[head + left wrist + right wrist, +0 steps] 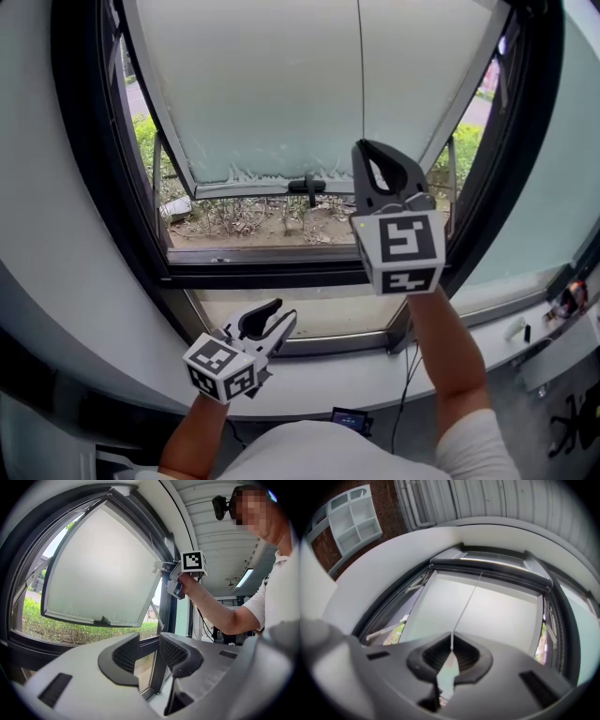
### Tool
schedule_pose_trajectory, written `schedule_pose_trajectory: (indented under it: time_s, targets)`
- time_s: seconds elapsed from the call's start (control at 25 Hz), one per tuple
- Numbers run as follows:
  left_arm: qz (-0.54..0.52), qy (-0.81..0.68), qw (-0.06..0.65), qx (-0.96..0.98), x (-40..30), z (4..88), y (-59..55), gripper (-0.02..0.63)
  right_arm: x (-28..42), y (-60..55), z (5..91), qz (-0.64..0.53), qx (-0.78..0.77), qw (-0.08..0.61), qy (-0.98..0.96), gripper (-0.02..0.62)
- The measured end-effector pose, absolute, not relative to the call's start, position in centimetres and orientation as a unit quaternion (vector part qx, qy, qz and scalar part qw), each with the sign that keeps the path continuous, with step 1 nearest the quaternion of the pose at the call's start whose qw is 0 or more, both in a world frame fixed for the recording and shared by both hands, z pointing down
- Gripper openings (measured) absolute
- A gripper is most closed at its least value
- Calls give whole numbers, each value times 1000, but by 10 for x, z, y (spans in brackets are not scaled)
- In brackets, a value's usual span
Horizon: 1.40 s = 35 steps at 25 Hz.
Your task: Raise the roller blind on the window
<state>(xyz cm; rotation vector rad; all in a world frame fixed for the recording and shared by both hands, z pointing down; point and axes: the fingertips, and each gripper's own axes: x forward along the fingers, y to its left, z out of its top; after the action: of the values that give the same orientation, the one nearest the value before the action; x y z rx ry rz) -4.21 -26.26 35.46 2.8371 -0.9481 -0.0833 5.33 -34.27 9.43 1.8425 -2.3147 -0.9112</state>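
Fingers [433,654] of the raised right gripper [364,148] clamp the cord [361,66].

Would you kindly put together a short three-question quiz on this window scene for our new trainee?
1. True or false: the left gripper is shut on the cord.
2. What sits between the right gripper's jaws? A) the thin cord B) a cloth C) nothing
3. Fill in: in the head view, the gripper held up in front of the roller blind is the ____ one.
Key: 1 false, its jaws stand apart and empty. 2 A. 3 right.
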Motion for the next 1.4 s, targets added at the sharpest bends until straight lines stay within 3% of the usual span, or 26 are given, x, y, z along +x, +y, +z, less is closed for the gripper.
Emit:
schedule_pose_trajectory:
  time_s: [1.0, 1.4]
  targets:
    - [-22, -315, 78, 946, -54, 360, -263, 146, 49, -357, 99, -281, 613, 39, -737, 29]
    - [-15, -311, 79, 947, -65, 362, -261, 146, 40, -363, 109, -272, 616, 60, -737, 75]
